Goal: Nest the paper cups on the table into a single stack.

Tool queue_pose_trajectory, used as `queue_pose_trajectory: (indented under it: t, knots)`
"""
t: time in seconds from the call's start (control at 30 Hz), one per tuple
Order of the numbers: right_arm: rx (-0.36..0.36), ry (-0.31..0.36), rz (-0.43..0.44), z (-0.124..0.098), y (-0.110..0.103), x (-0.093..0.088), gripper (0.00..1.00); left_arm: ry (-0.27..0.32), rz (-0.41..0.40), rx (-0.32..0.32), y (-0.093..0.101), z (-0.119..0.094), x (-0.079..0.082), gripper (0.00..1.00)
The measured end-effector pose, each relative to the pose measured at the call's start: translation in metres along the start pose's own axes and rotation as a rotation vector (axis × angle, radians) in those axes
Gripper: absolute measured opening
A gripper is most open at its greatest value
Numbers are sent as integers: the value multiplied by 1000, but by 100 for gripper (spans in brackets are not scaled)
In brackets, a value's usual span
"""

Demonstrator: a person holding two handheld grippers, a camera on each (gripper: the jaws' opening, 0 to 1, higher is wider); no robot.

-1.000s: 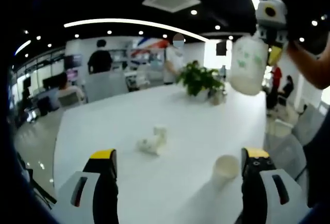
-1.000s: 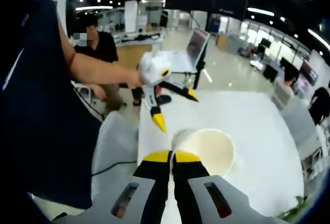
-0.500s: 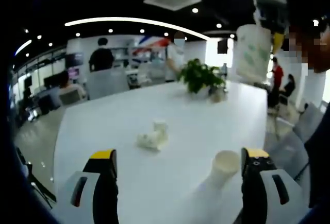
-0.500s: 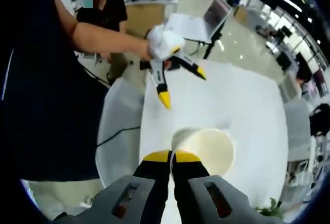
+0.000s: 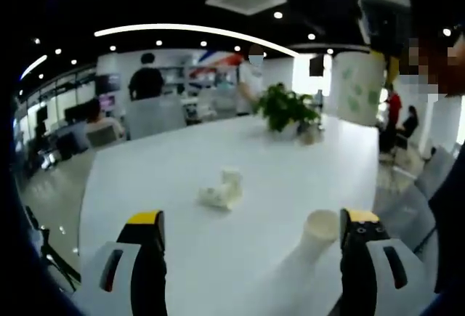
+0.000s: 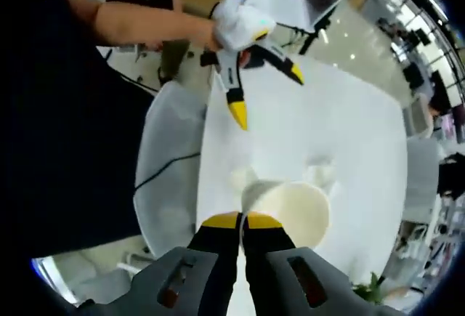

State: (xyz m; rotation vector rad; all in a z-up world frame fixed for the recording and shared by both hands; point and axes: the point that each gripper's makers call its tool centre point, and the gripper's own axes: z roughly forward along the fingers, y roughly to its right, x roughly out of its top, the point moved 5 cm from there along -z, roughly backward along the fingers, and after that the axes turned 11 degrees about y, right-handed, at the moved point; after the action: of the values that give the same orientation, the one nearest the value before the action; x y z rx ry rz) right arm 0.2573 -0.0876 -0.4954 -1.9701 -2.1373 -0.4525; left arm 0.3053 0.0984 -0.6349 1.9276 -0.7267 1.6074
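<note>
Compared with a second ago, the white paper cup with green print (image 5: pixel 357 88) held by the right claw (image 6: pixel 243 221) has swung from a slant to stand nearly upright in the left gripper view, high at the right above the long white counter (image 5: pixel 182 178); its long axis now runs top to bottom of that view, and where its mouth points cannot be told there. In the right gripper view the camera now looks more steeply down: the cup's open cream mouth (image 6: pixel 293 213) faces the lens, the yellow-tipped jaws are pressed together on its near rim, and the counter lies far below it. The left claw (image 6: pixel 263 82), seen there from above in a white-gloved hand (image 6: pixel 240 19), has drifted toward the top of the view; its two yellow-tipped jaws are spread wide apart with nothing between them. In the left gripper view the same jaws rise apart at the bottom, and a plain white paper cup (image 5: pixel 320 230) stands upright on the counter, mouth up, just beside the right-hand jaw, much where it was. A crumpled white paper lump (image 5: pixel 221 191) lies mid-counter, and a green potted plant (image 5: pixel 287 110) stands at the far end.
</note>
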Motion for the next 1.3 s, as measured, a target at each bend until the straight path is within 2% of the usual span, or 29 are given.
queue_pose_trajectory:
  t: [0.57,0.8,0.9,1.03,1.3]
  knots:
    - [-34,30,55,10,4,0,0,-13,5,7,-2,2,-3,99]
    - [-32,28,90,26,1,-7,0,0,-5,27,-3,2,-3,99]
    - [-27,28,101,33,-2,-10,0,42,-48,28,-3,0,0,98]
    - [-26,26,105,42,-5,-13,0,8,-64,59,-7,-3,-6,98]
    - [-31,21,122,52,-6,-19,0,23,-27,76,-7,-5,-7,98]
